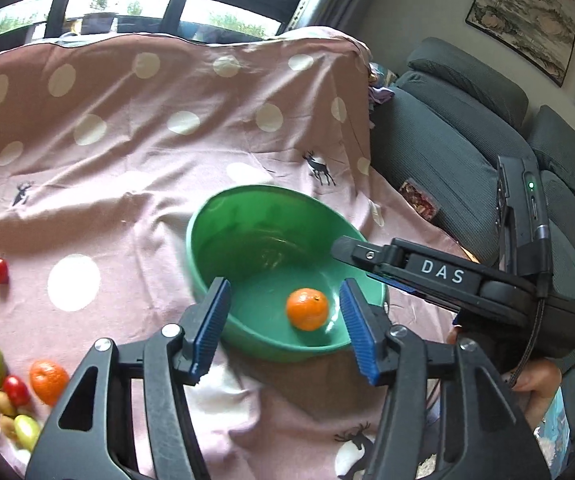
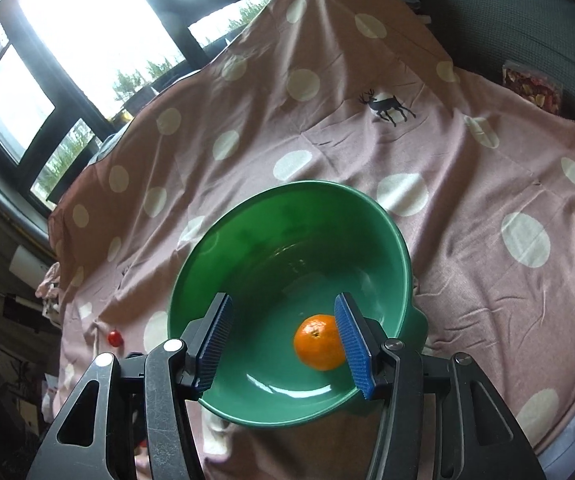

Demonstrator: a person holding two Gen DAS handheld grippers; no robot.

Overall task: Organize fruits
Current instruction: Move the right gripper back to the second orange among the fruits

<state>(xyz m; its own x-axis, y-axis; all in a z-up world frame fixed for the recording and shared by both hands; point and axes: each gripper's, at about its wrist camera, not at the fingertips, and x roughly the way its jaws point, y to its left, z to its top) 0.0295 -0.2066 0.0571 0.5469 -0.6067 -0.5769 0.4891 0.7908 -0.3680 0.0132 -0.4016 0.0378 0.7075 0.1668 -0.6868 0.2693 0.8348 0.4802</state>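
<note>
A green bowl (image 1: 247, 232) is sitting upright on the pink spotted cloth (image 1: 135, 128), mouth facing up, roughly midway across the cloth and nearer its front edge; inside it a single mandarin (image 1: 307, 309) is resting on the bowl floor toward the near wall, its stem dimple turned up and slightly away; being round, it is showing no clear long axis. The left gripper (image 1: 283, 328) is hovering over the near rim with its jaws standing partly apart and nothing between the blue pads (image 1: 211, 328), the mandarin lying below and beyond them; the right gripper (image 2: 283, 344) is also hanging over the bowl, jaws partly apart and gripping nothing, though its right pad is overlapping the mandarin in that view and whether they are touching cannot be told. Near the cloth's left front corner a second mandarin (image 1: 48, 382) is lying beside a cluster of small tomatoes (image 1: 5, 396), red, green and yellowish; one red tomato (image 1: 0, 270) is sitting apart, further up the left edge.
</note>
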